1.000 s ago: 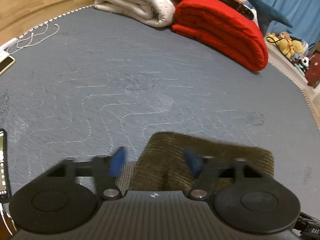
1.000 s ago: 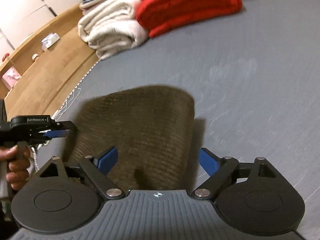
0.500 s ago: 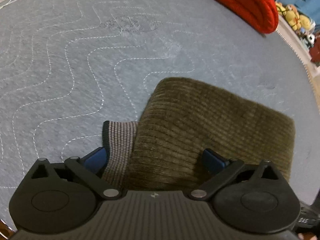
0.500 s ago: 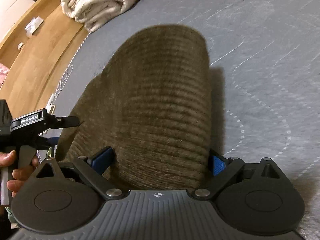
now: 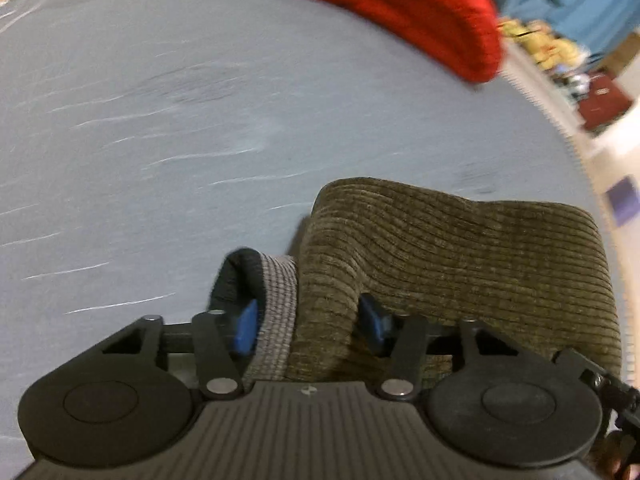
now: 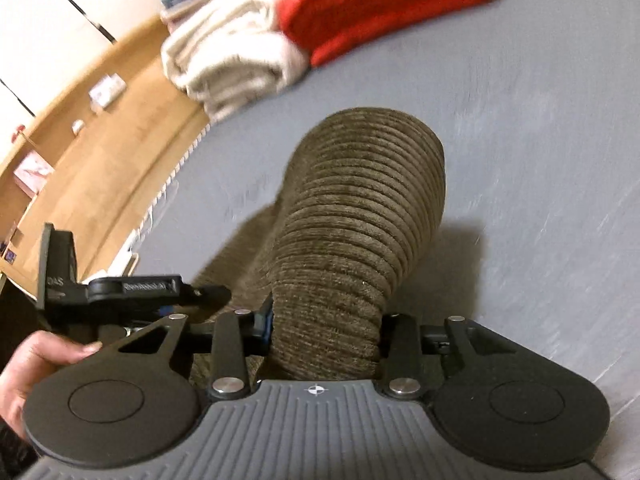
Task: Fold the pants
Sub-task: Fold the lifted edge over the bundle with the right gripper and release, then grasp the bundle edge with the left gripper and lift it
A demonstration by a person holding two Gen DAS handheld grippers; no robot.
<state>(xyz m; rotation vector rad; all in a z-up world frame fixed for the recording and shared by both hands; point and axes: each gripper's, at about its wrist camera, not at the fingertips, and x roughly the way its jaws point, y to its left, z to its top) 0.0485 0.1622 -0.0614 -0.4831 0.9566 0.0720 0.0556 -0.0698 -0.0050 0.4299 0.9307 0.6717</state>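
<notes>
Both my left gripper (image 5: 308,326) and right gripper (image 6: 326,332) have their fingers clenched on the olive-brown corduroy pants (image 5: 460,256), lifted off the grey quilted bed (image 5: 200,120); soft, floppy, best held by the striped waistband (image 5: 278,308) corners

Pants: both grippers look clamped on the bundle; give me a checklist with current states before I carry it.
1. Left gripper grip: jaws pinch the pants at the grey waistband. Ok.
2. Right gripper grip: jaws shut on the corduroy. Ok.
3. Fold intact: rounded fold hangs forward, no loose leg visible. Ok.
4. Bundle off the mattress: shadow suggests lift; underside hidden. Cannot tell.
5. Red blanket and white blanket apart from pants. Ok.
6. Image sharpness: motion blur. Not ok.
</notes>
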